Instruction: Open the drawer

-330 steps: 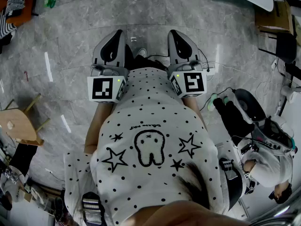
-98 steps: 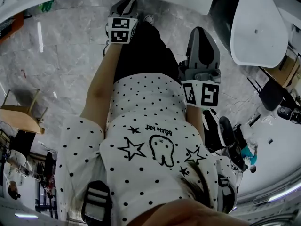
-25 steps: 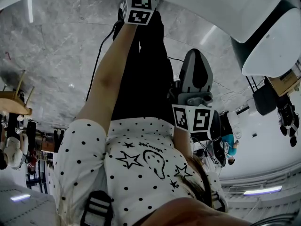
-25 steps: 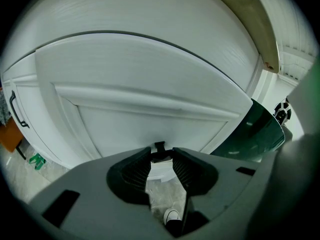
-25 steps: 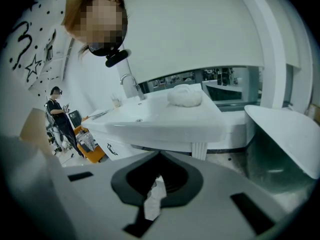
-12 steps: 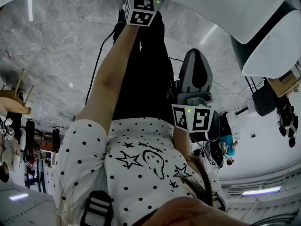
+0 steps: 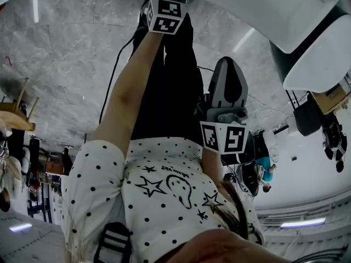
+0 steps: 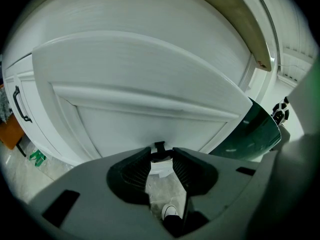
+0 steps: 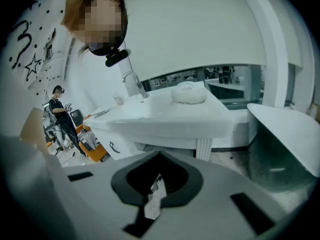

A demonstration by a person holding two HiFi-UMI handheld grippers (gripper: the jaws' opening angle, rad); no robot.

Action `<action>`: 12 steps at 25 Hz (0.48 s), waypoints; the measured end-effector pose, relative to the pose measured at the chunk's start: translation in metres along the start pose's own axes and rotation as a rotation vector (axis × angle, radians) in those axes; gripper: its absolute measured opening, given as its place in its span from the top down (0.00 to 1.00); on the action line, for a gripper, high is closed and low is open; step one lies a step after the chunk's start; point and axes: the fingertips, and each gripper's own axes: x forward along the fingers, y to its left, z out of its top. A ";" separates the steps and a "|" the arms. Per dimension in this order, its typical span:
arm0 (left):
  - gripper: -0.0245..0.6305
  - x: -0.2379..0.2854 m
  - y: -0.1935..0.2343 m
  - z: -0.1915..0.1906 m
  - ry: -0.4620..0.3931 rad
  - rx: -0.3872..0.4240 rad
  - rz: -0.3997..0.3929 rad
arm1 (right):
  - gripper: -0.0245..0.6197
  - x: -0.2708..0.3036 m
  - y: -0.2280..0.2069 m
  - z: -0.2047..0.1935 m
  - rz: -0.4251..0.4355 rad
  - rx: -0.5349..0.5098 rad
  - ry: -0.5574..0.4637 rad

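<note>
The drawer front (image 8: 150, 109) is a white panel that fills the left gripper view. Its small black handle (image 8: 159, 146) sits right between the tips of my left gripper (image 8: 161, 157), whose jaws are shut on it. In the head view my left arm reaches far forward, and only the left gripper's marker cube (image 7: 164, 15) shows, under the edge of the white counter (image 7: 247, 4). My right gripper (image 7: 226, 64) hangs close to my body, away from the drawer. Its jaws (image 9: 159, 160) are shut with nothing in them.
A second black handle (image 8: 20, 104) is on the cabinet to the left. A dark green curved panel (image 8: 257, 134) stands to the drawer's right. The right gripper view shows a white counter with a faucet (image 9: 131, 81) and another person (image 9: 60, 114) standing beyond.
My left gripper's cube has come back a little toward me over the last second. The right gripper has stayed where it was.
</note>
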 end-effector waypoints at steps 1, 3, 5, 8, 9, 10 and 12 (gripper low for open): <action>0.75 0.000 0.000 -0.001 0.001 0.000 -0.001 | 0.94 0.001 0.000 0.000 0.001 0.000 0.001; 0.75 -0.002 -0.002 -0.001 0.004 -0.001 -0.003 | 0.94 0.001 0.001 0.000 0.003 0.001 0.002; 0.75 -0.004 -0.003 -0.001 0.005 -0.001 -0.005 | 0.94 0.000 0.003 0.001 0.005 0.002 0.003; 0.75 -0.008 -0.004 -0.003 0.008 -0.001 -0.007 | 0.94 0.000 0.004 0.001 0.007 0.002 0.004; 0.75 -0.009 -0.005 -0.004 0.009 -0.001 -0.008 | 0.94 0.000 0.005 0.001 0.007 0.001 0.005; 0.75 -0.010 -0.005 -0.005 0.011 -0.001 -0.010 | 0.94 0.000 0.005 0.001 0.008 0.000 0.005; 0.75 -0.011 -0.004 -0.006 0.013 -0.001 -0.011 | 0.94 0.002 0.006 0.001 0.008 -0.001 0.008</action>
